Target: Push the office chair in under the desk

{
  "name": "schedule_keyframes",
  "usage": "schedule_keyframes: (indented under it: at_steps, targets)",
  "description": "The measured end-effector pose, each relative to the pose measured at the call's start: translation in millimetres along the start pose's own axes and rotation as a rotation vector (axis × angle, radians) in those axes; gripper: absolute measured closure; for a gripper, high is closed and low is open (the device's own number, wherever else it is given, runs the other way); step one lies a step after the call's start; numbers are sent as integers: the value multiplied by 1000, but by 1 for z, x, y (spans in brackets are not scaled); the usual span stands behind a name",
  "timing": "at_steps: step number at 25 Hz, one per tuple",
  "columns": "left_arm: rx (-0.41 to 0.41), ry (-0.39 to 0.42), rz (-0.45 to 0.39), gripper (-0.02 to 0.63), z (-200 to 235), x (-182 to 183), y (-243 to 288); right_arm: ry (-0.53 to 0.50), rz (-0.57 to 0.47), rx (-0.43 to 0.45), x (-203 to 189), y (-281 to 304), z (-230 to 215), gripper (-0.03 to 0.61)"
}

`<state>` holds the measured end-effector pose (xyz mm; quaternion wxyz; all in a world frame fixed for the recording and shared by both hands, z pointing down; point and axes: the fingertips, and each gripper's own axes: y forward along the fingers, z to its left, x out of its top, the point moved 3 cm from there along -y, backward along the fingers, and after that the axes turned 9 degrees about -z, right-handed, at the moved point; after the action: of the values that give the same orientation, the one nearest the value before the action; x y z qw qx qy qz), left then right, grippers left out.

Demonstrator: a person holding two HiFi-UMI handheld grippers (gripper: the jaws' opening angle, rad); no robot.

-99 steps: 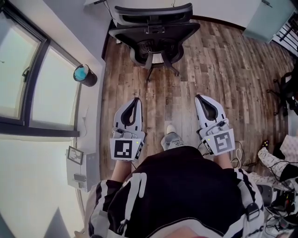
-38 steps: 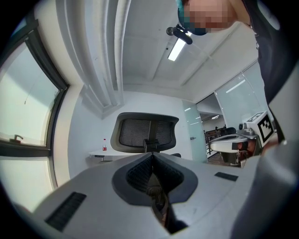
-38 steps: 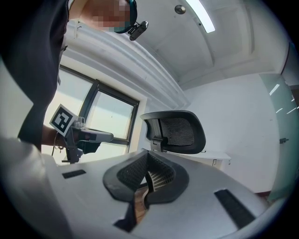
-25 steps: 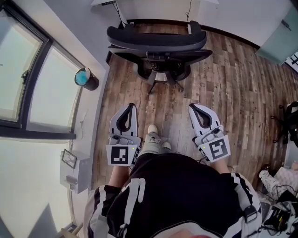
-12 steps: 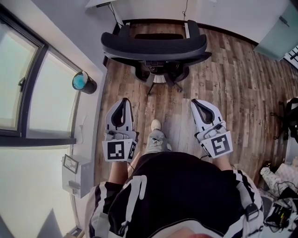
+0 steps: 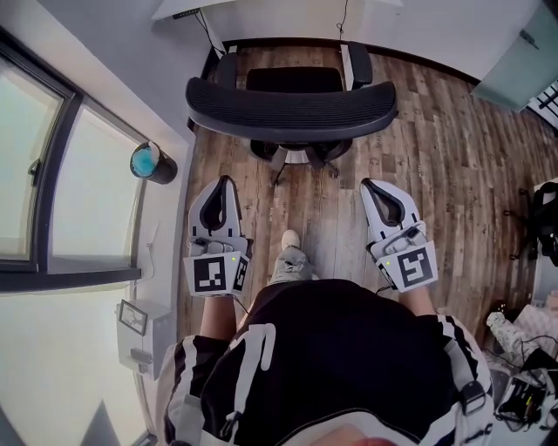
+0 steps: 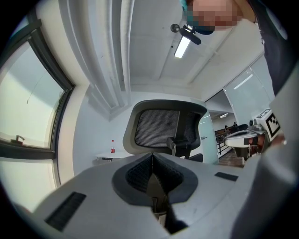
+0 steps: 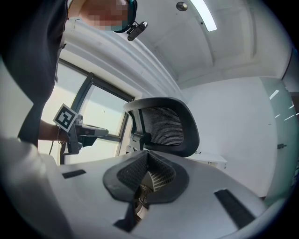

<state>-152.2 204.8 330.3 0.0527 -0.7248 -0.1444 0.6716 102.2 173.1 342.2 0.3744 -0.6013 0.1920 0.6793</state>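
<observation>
Left gripper (image 6: 224, 180): jaws closed right up, the tips meeting with nothing between them; held out in front of the person and pointing at the chair's back
Right gripper (image 6: 368, 184): jaws also pressed together and empty; held beside the left one, well apart from it, pointing the same way
Office chair (image 6: 292, 103): straight ahead of both grippers, its curved black mesh backrest turned toward them and reaching a little wider than the two tips; a strip of floor shows between the tips and the backrest, so neither gripper touches it
Chair seat (image 6: 294, 78): on the far side of the backrest from the grippers, with an armrest at each side running on toward the desk
Chair base (image 6: 296, 157): dark legs showing under the backrest, ahead of the grippers and between their two lines
Desk (image 6: 261, 9): white, beyond the chair from the grippers; the seat shows on the near side of its edge, and how far the chair reaches under it cannot be told
Floor (image 6: 427, 148): brown wood planks under and ahead of both grippers
Window (image 6: 44, 148): large dark-framed panes, out to the left of the left gripper
Cylinder (image 6: 153, 163): dark with a teal top, just left of the left gripper's tip, by the window
Shoe (image 6: 289, 238): the person's, between the two grippers and behind their tips
</observation>
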Motion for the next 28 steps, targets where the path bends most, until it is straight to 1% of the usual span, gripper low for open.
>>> schedule_keyframes:
  at_steps: [5,8,12,14,18,19,20,21,23,24,26,28]
  targets:
    - [-33,-13,10,604,7,-8,18,-9,-6,-24,-1,10,-15,569]
    - [-26,-12,11,604,16,-12,26,-10,-3,-46,-5,16,-26,568]
    - [-26,8,22,604,29,-17,36,-22,54,-30,-18,26,-34,568]
    - [-30,7,27,603,34,-19,40,-32,70,-42,-23,30,-38,566]
    - [-55,44,49,603,38,-25,47,-43,107,-63,-32,38,-45,565]
    - [-56,46,50,600,39,-26,49,-50,118,-59,-34,39,-45,558]
    - [-54,46,51,597,41,-28,50,-60,132,-49,-37,41,-45,537]
    - [-54,47,52,595,44,-30,53,-75,148,-34,-40,44,-45,501]
    - [-60,64,61,566,49,-35,57,-130,178,-3,-46,50,-44,459]
    - [-64,76,67,543,51,-38,59,-165,193,5,-48,52,-44,451]
    - [-68,93,76,518,55,-43,61,-224,217,6,-50,55,-45,440]
    - [-70,98,89,497,57,-48,61,-255,230,2,-52,58,-46,429]
